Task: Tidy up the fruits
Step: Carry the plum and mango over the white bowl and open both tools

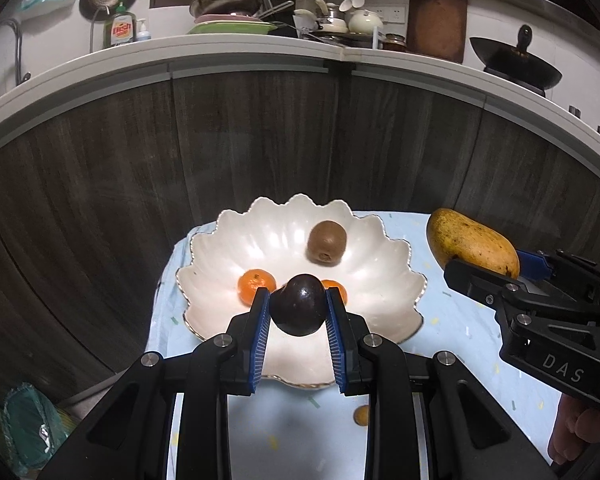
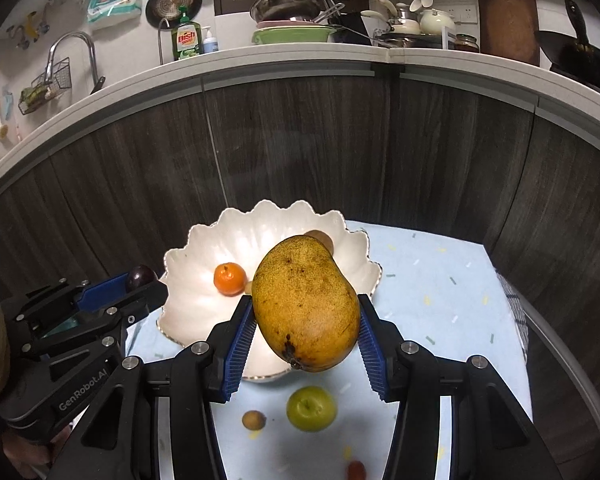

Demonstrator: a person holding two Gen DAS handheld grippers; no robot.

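Dark wood-grain cabinet fronts are curving behind a pale blue speckled cloth (image 2: pixel 440 292) that is covering the counter, and on it a white scalloped bowl (image 1: pixel 236 240) is serving as the landmark. Inside the bowl a brown kiwi (image 1: pixel 327 242) is lying toward the far side, with one mandarin (image 1: pixel 253 283) nearer the front and a second mandarin (image 1: pixel 339 286) just beside it, mostly hidden.

Above the bowl's front half, the left hand-held gripper (image 1: pixel 298 312) is holding a dark purple round fruit (image 1: pixel 300 306), its blue pads clamped on both sides. To the right of the bowl, clear of its rim, the right hand-held gripper (image 2: pixel 306 336) is gripping a large yellow mango (image 2: pixel 306 308) across its middle (stem end pointing down toward the camera), lifted off the cloth.

In front of the bowl, on the cloth, a green apple (image 2: pixel 311 408) is sitting with a small brown fruit (image 2: pixel 254 420) just to its left; a reddish fruit (image 2: pixel 356 470), blurred, is lying nearer still.
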